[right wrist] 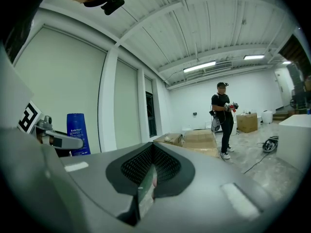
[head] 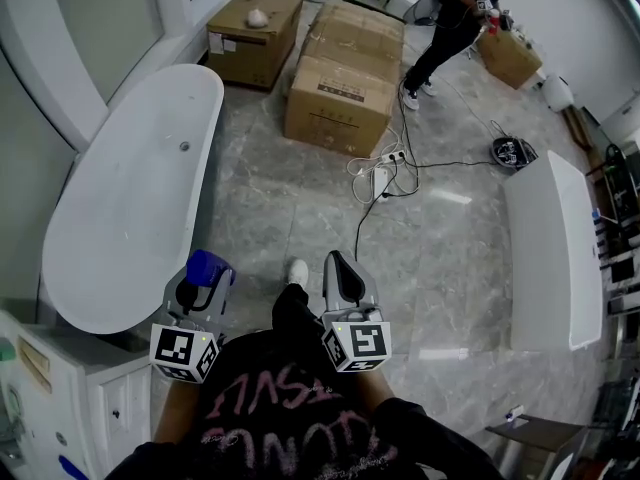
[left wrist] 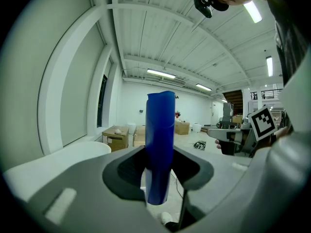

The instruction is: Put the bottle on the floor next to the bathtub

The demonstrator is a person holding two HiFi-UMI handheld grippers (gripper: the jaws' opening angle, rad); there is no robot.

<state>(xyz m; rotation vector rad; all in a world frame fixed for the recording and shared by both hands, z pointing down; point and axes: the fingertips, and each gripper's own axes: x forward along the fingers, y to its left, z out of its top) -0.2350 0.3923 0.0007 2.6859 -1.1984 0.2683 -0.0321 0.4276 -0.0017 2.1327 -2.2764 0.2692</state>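
Left gripper view: left gripper (left wrist: 159,171) jaws clamped on a blue bottle (left wrist: 160,130), which stands upright. Right gripper (right wrist: 148,176) jaws all but together, nothing between them. Bottle held above near end of bathtub (head: 130,198). Advice: lower straight to marble floor (head: 260,228) beside tub, release once base sits flat.

Blue bottle (head: 208,268) near white bathtub (head: 130,198)
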